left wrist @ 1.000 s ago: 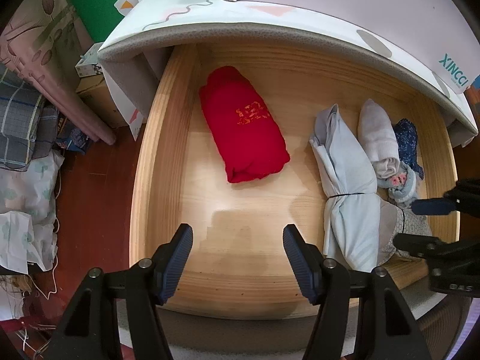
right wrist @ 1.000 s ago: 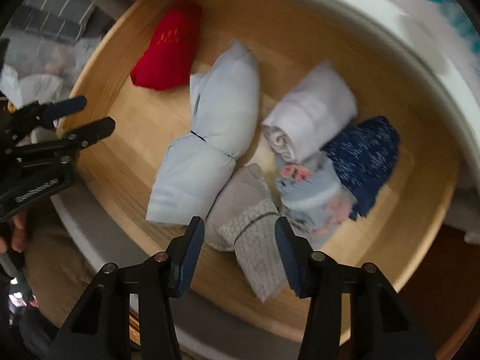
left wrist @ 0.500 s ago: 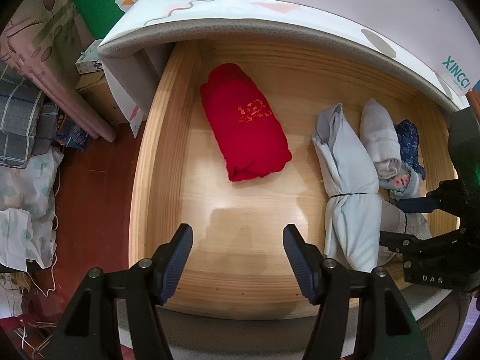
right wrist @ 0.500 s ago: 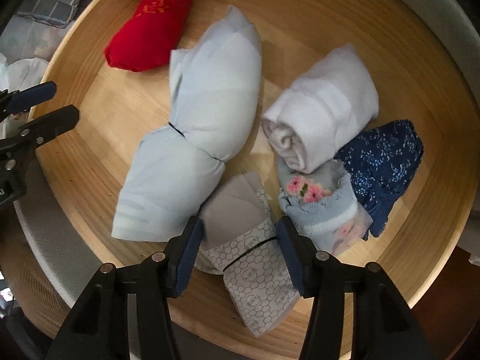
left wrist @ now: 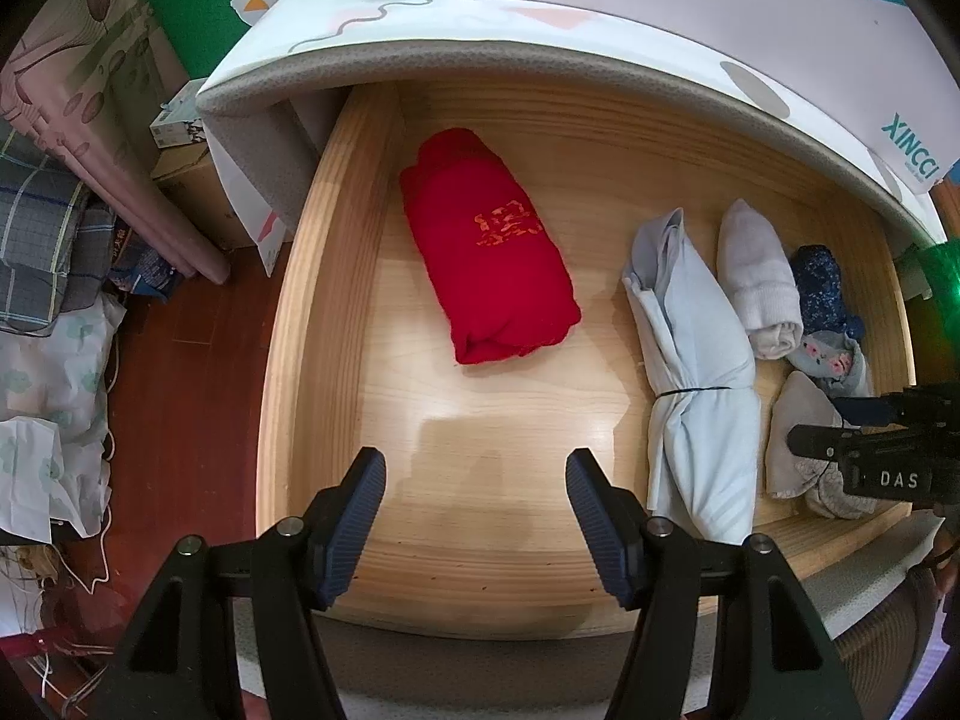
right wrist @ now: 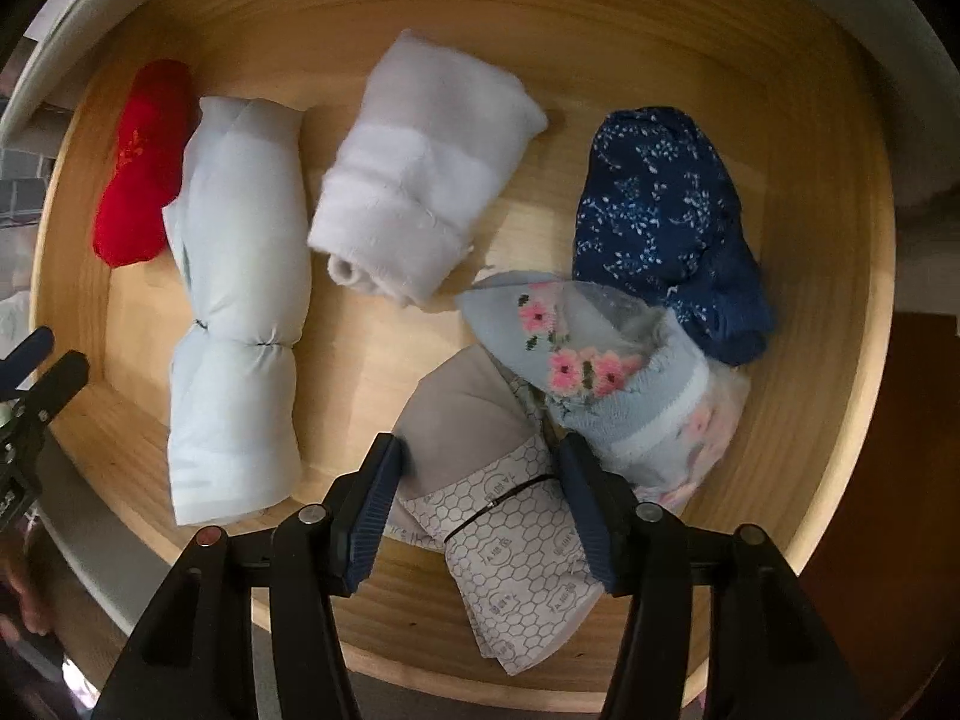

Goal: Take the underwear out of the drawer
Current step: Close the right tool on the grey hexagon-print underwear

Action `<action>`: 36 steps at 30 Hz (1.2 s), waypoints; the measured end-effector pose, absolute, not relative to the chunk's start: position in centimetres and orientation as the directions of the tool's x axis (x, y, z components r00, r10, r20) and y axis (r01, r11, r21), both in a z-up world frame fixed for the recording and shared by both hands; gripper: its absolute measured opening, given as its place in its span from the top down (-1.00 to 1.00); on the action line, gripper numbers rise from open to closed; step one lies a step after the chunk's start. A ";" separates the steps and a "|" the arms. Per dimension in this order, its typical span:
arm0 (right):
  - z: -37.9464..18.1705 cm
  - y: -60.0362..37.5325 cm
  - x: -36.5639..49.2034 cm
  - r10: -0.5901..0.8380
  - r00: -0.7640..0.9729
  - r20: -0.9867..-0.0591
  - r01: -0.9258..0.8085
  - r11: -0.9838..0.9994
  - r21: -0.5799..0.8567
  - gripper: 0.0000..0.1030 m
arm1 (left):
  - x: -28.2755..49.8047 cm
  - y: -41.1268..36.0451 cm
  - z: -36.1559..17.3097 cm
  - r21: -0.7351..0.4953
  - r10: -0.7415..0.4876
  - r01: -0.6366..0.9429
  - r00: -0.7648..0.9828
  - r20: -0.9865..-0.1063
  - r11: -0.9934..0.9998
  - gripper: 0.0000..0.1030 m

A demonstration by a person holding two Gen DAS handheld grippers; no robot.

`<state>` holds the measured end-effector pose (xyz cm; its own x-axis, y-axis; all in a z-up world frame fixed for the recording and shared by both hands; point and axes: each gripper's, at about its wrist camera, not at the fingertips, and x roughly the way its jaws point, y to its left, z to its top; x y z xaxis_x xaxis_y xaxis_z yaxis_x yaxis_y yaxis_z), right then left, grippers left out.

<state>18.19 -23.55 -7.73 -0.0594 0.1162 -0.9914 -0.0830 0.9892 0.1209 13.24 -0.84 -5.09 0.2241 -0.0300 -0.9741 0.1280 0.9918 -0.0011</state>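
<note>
The open wooden drawer (left wrist: pixel 300 330) holds several rolled garments. A red roll (left wrist: pixel 489 258) lies at its left, a tied pale-blue bundle (left wrist: pixel 690 360) in the middle. A white roll (right wrist: pixel 420 174), a navy floral piece (right wrist: pixel 666 222) and a light-blue flowered piece (right wrist: pixel 600 372) lie at the right. My right gripper (right wrist: pixel 480 468) points down over a grey honeycomb-print underwear roll (right wrist: pixel 480 438). Its jaws are opening, with the roll between them and the pads not pressing on it. My left gripper (left wrist: pixel 474 516) hangs open above bare drawer floor, with nothing between its fingers.
A padded patterned mattress edge (left wrist: pixel 540 60) overhangs the drawer's back. To the left, on the red-brown floor (left wrist: pixel 192 360), lie bedding (left wrist: pixel 48 348), a cardboard box (left wrist: pixel 192 180) and cords. The drawer's front rim (right wrist: pixel 420 648) runs just under the right fingers.
My right gripper has shifted and rolled over the right-hand pile, come closer to the grey honeycomb roll, and its jaws have widened around it. The left gripper has stayed still.
</note>
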 end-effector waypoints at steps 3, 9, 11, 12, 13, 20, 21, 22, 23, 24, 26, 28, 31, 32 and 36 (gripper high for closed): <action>-7.6 -23.6 17.2 0.162 -0.058 -0.985 -0.116 0.979 0.168 -0.46 | 13.2 -0.8 -5.1 -0.003 -0.032 0.129 0.224 -0.974 0.992 -0.25; -7.9 -22.0 16.7 0.065 -0.077 -0.995 -0.241 0.967 0.082 -0.38 | 13.4 -0.7 -5.1 -0.005 -0.033 0.127 0.220 -0.975 0.992 -0.25; -8.6 -21.9 16.8 0.018 -0.087 -0.996 -0.264 0.964 0.041 -0.28 | 13.3 -0.7 -5.1 -0.004 -0.032 0.127 0.220 -0.975 0.992 -0.25; -8.8 -21.7 16.9 0.012 -0.088 -0.996 -0.270 0.962 0.035 -0.28 | 13.3 -0.7 -5.1 -0.004 -0.032 0.127 0.220 -0.975 0.992 -0.25; -9.0 -21.8 16.8 0.013 -0.087 -0.996 -0.273 0.961 0.036 -0.28 | 13.3 -0.7 -5.1 -0.004 -0.032 0.128 0.219 -0.975 0.992 -0.25; -9.8 -21.4 16.9 0.032 -0.097 -0.995 -0.243 0.968 0.054 -0.28 | 13.4 -0.9 -5.2 0.003 -0.025 0.127 0.218 -0.976 0.992 -0.25; -10.0 -21.5 16.6 0.032 -0.097 -0.995 -0.236 0.970 0.054 -0.29 | 13.4 -0.9 -5.3 0.002 -0.026 0.126 0.218 -0.976 0.992 -0.25; -10.1 -21.6 16.7 0.034 -0.098 -0.995 -0.220 0.974 0.055 -0.29 | 13.4 -0.9 -5.3 0.000 -0.027 0.125 0.217 -0.976 0.992 -0.25; -10.5 -21.6 16.4 0.032 -0.102 -0.994 -0.213 0.976 0.053 -0.30 | 13.4 -0.9 -5.3 0.000 -0.027 0.125 0.215 -0.976 0.992 -0.25; -10.5 -21.8 16.4 0.030 -0.104 -0.994 -0.212 0.976 0.052 -0.30 | 13.4 -0.9 -5.3 0.000 -0.027 0.125 0.214 -0.976 0.992 -0.25; -10.8 -21.8 16.5 0.027 -0.116 -0.993 -0.199 0.979 0.050 -0.31 | 13.4 -0.9 -5.3 0.002 -0.025 0.125 0.215 -0.976 0.992 -0.25; -11.2 -21.7 16.5 0.015 -0.140 -0.990 -0.201 0.979 0.044 -0.35 | 13.4 -1.0 -5.2 0.005 -0.022 0.125 0.216 -0.976 0.992 -0.25; -12.5 -21.6 16.6 -0.008 -0.158 -0.987 -0.223 0.974 0.028 -0.38 | 13.4 -0.9 -5.2 0.005 -0.022 0.124 0.219 -0.976 0.992 -0.25; -12.7 -21.5 16.6 -0.014 -0.165 -0.986 -0.231 0.973 0.025 -0.41 | 13.4 -0.9 -5.2 0.004 -0.023 0.124 0.218 -0.976 0.992 -0.25; -14.3 -20.6 15.7 -0.038 -0.179 -0.983 -0.210 0.978 0.000 -0.33 | 13.3 -0.9 -5.2 0.004 -0.024 0.127 0.217 -0.976 0.992 -0.25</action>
<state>15.72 -20.61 -14.34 -0.1791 -0.0380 -0.9831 -0.2103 0.9776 0.0005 13.31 -0.93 -5.18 0.2170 -0.0236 -0.9759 0.1270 0.9919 0.0042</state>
